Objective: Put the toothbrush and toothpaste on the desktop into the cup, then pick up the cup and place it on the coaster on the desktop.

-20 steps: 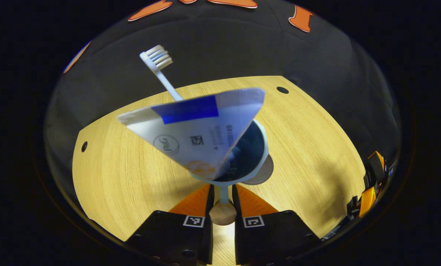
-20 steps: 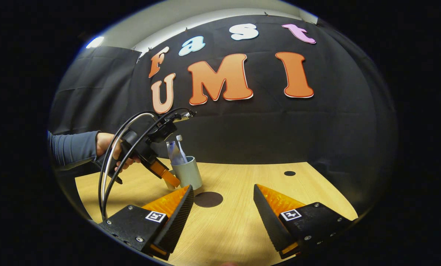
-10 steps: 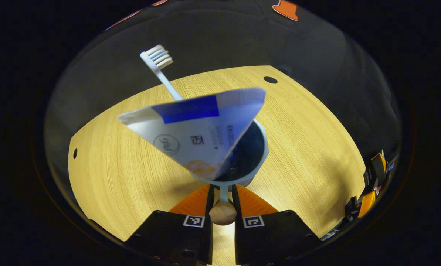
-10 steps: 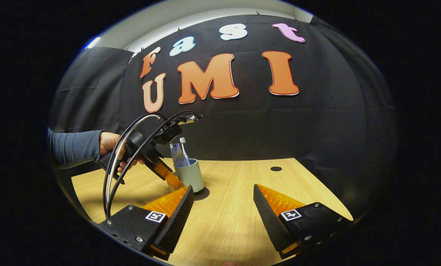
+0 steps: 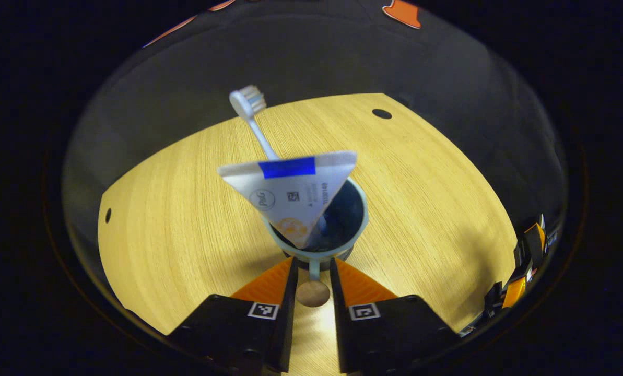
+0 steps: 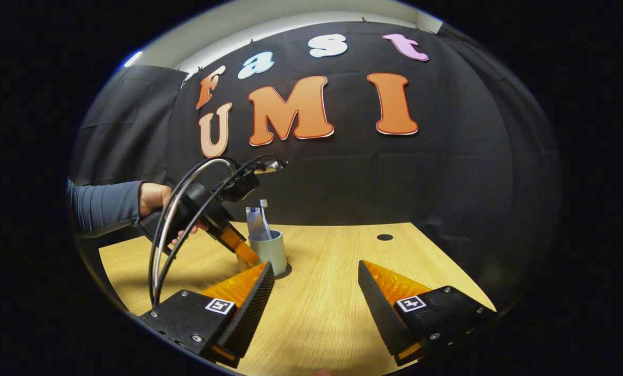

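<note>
- In the left gripper view I see my left gripper [image 5: 312, 271] with its fingers drawn close on either side of the cup's [image 5: 361, 222] thin handle [image 5: 314, 269]; I can't tell whether both press on it.
- The cup stands upright on the wooden desktop [image 5: 175, 219], with a dark edge of the coaster [image 5: 347, 254] peeking out under its base.
- The toothpaste [image 5: 290, 196] sits in the cup, flat crimped end up, leaning to the left rim.
- The toothbrush [image 5: 254, 122] stands in the cup behind the tube, bristle head up.
- In the right gripper view my right gripper [image 6: 316, 292] hovers over the desktop with fingers spread wide apart, grasping nothing.
- From there I see the cup just beyond my near finger, with a sleeved hand [image 6: 157, 201] holding the left gripper against it.
</note>
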The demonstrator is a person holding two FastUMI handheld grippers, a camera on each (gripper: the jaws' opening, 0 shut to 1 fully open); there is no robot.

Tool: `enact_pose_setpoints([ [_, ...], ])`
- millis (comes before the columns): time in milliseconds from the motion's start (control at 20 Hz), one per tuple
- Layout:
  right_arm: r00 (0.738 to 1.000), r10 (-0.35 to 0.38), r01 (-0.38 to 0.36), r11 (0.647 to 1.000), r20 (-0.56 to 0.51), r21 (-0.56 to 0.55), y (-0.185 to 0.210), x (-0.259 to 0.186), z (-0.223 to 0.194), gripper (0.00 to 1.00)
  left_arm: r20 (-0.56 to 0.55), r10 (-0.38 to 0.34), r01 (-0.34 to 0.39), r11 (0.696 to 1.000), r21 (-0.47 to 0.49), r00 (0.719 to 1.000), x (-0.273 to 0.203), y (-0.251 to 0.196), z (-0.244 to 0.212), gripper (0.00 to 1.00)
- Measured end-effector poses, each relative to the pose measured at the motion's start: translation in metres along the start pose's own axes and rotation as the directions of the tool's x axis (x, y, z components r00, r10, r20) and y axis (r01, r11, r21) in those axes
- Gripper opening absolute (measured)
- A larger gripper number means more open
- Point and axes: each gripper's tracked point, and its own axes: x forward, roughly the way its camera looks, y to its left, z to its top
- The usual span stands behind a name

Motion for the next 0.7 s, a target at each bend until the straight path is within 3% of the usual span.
enact_pose_setpoints([
  [100, 1.0, -0.004, 0.004, 1.0, 0.007, 0.003, 0.003, 0.001, 0.004, 0.97, 0.07, 0.016, -0.018, 1.0, 0.024, 0.997, -0.01, 0.019, 0.0, 0.46],
  [200, 1.0, -0.016, 0.016, 1.0, 0.026, -0.003, 0.005, 0.002, 0.013, 0.97, 0.138, 0.004, -0.004, 1.0, 0.001, 0.99, -0.015, 0.031, 0.005, 0.83],
  [300, 0.999, -0.024, 0.024, 1.0, 0.049, -0.003, 0.01, 0.004, 0.023, 0.97, 0.19, -0.011, 0.014, 1.0, -0.014, 0.982, -0.017, 0.037, -0.002, 0.83],
  [350, 0.998, -0.029, 0.03, 1.0, 0.059, -0.004, 0.014, 0.005, 0.028, 0.96, 0.23, -0.009, 0.013, 1.0, -0.017, 0.973, -0.024, 0.042, 0.003, 0.77],
  [400, 0.997, -0.037, 0.038, 0.999, 0.069, -0.007, 0.016, 0.007, 0.033, 0.96, 0.277, 0.008, -0.002, 1.0, -0.022, 0.961, -0.032, 0.052, 0.006, 0.91],
  [500, 0.994, -0.057, 0.058, 0.998, 0.094, -0.011, 0.021, 0.009, 0.044, 0.97, 0.383, 0.047, -0.038, 0.999, -0.032, 0.922, -0.051, 0.068, 0.014, 1.0],
  [550, 0.992, -0.068, 0.069, 0.998, 0.106, -0.007, 0.023, 0.011, 0.05, 0.97, 0.44, 0.072, -0.06, 0.997, -0.042, 0.895, -0.07, 0.073, 0.015, 1.0],
  [700, 0.986, -0.087, 0.088, 0.996, 0.14, 0.0, 0.032, 0.013, 0.065, 0.96, 0.6, 0.16, -0.136, 0.987, -0.085, 0.784, -0.115, 0.095, 0.02, 1.0],
])
